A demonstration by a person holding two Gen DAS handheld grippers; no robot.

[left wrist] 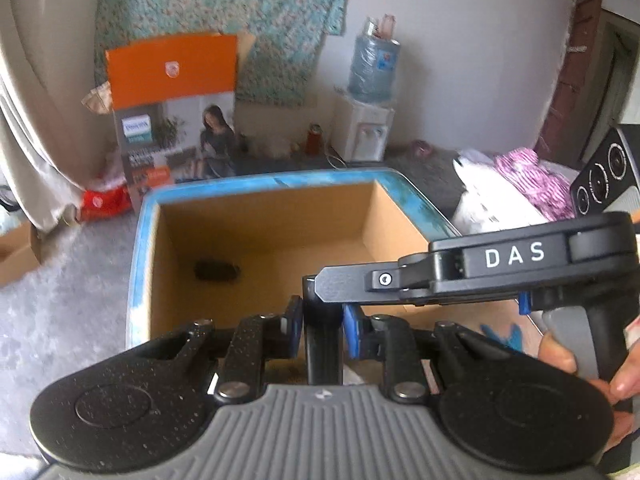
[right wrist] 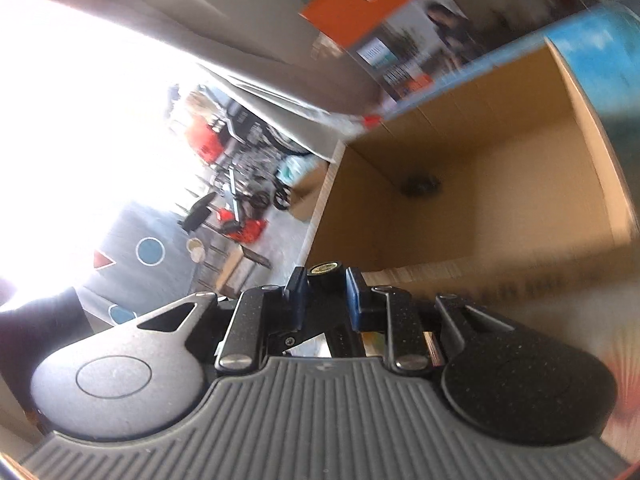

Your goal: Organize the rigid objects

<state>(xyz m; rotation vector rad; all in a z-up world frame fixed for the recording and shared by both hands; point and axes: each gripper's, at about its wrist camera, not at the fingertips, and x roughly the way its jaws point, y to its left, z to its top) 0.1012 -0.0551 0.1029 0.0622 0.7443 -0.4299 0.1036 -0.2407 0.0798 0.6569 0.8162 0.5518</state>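
Tripod (left wrist: 323, 336) is hanging over the open box (left wrist: 256, 188), and we are pinching it with both tools, left (left wrist: 322, 330) and right (right wrist: 326, 298). One dark item (left wrist: 216, 270), possibly another piece, is already lying inside; lowering this one remains.

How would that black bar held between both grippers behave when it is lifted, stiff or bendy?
Probably stiff: the black bar looks straight between the left gripper and right gripper, with no sag. Its brass-coloured screw fitting suggests metal, so fairly heavy for its size. Smooth faces might slip.
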